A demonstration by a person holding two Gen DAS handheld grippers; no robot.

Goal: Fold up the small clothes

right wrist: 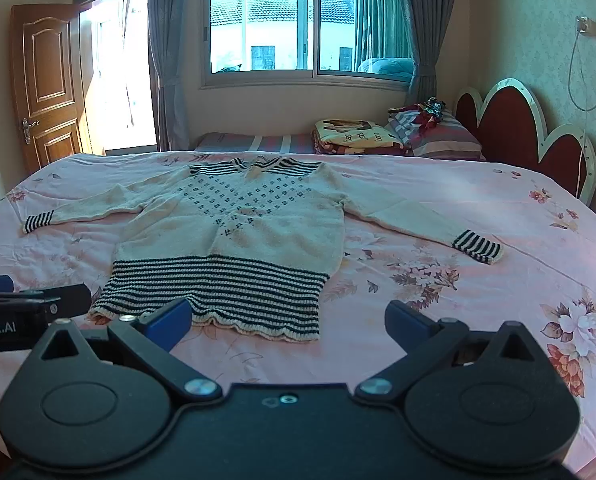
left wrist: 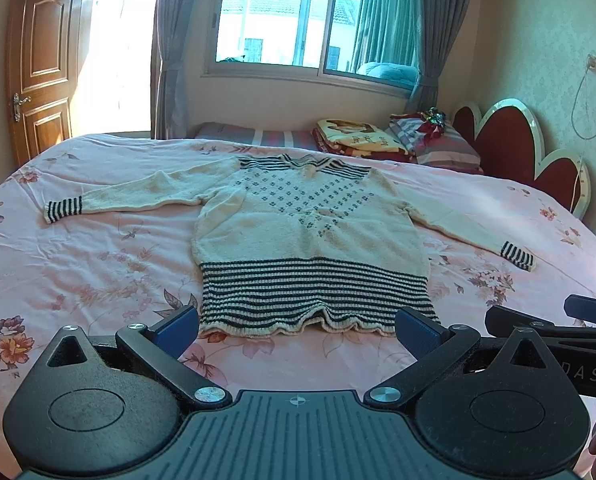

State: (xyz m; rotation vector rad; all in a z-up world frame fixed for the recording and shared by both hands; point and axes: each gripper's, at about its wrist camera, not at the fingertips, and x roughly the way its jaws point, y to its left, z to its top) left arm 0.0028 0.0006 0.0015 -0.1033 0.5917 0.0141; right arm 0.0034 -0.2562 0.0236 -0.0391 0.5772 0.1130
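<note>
Both my left tongs (left wrist: 297, 330) and right tongs (right wrist: 288, 322) hover spread, empty; the sweater (left wrist: 310, 236) lies flat on the bed (left wrist: 98, 260) just ahead.

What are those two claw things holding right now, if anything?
Nothing. Both the left gripper and the right gripper have their jaws spread open and empty, short of the striped hem of the sweater, which lies flat on the bed.

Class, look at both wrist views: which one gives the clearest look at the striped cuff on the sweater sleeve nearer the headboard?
The right wrist view. There the striped cuff lies large and unobstructed on the pink bedsheet, its stripes easy to tell apart. The left wrist view shows the same cuff smaller and nearer the frame's distorted right edge.
</note>
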